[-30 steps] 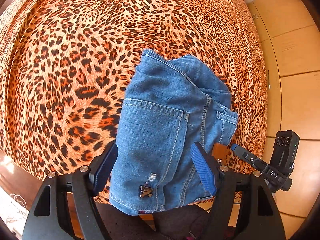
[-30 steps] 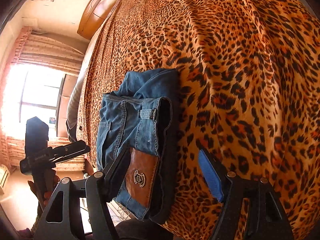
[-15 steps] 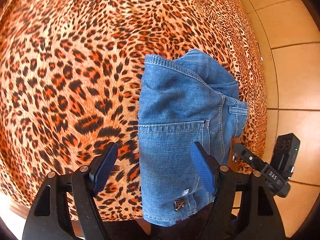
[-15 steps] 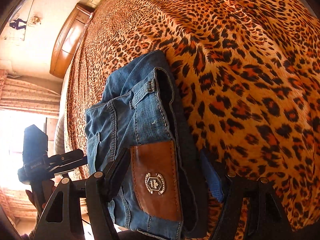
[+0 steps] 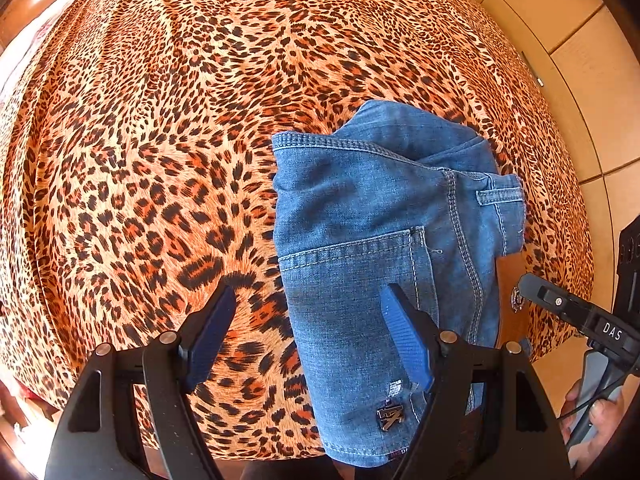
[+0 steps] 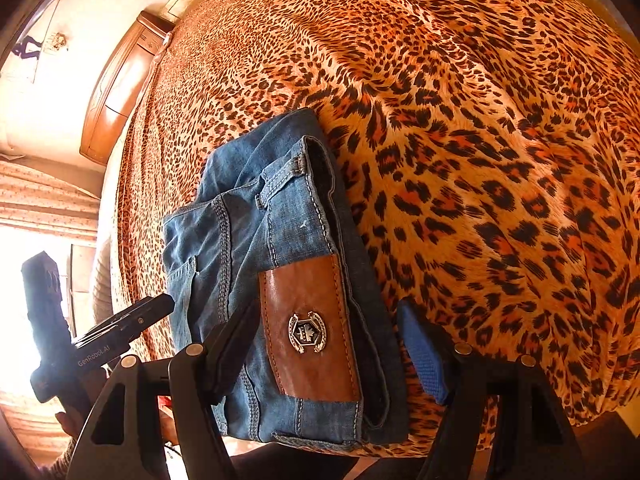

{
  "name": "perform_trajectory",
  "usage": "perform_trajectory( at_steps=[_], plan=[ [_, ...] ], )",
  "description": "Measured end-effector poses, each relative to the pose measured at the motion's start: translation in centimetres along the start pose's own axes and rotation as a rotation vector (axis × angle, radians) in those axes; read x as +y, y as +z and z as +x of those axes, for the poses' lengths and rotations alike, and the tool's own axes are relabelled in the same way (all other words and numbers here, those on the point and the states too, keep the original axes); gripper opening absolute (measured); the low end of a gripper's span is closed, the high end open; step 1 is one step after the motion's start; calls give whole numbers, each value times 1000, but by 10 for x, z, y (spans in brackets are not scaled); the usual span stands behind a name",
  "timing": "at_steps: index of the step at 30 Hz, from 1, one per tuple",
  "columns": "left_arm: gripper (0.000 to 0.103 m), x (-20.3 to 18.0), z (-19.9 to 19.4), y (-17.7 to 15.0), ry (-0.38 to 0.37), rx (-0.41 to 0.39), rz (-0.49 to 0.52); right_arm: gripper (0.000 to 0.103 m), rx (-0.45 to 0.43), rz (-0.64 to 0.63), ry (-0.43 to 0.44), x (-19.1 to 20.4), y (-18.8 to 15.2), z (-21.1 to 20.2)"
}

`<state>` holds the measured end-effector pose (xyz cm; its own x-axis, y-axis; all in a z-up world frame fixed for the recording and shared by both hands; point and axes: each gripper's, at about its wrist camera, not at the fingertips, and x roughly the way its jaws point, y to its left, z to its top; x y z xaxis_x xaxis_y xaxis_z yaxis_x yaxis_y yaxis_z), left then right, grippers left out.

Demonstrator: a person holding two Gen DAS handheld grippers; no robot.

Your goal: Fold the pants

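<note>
the left gripper [image 5: 308,336] hangs with its jaws spread wide and nothing between them; its blue-padded right finger [image 5: 404,340] sits over the back pocket [image 5: 352,292] of the folded jeans [image 5: 384,240], while the left finger is over bare leopard-print bedspread [image 5: 160,160]. whether the pad touches the denim cannot be told. the right gripper [image 6: 324,344] is also spread wide, its fingers to either side of the jeans' waistband, where a brown leather patch [image 6: 308,328] with a metal emblem [image 6: 309,333] lies between them; the jaws are not closed on the cloth.

the jeans [image 6: 260,248] lie as a compact folded bundle near the front edge of the bed, with their lower end reaching that edge. a belt loop [image 6: 276,190] and double stitched seams show on top, and a small metal logo [image 5: 390,416] is pinned low on the pocket side.

in the left view the right gripper's black body [image 5: 580,316] shows beside the bundle, with tiled floor [image 5: 592,128] beyond the bed's side edge. in the right view a wooden headboard [image 6: 120,84] stands at the far end and curtains [image 6: 44,200] hang by a bright window.
</note>
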<state>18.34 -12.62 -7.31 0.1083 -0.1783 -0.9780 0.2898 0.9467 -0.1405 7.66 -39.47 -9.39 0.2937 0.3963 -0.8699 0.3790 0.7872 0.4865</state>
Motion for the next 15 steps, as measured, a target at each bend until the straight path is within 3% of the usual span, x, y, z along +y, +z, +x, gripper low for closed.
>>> perform_trajectory(
  at_steps=[4, 10, 15],
  plan=[
    [75, 1, 3, -1, 15, 12, -15, 73, 7, -2, -7, -4, 10, 8],
    [75, 17, 37, -4, -213, 200, -192, 75, 28, -25, 40, 2, 12, 31],
    [75, 10, 38, -2, -214, 191, -199, 75, 31, -66, 32, 10, 13, 30]
  ],
)
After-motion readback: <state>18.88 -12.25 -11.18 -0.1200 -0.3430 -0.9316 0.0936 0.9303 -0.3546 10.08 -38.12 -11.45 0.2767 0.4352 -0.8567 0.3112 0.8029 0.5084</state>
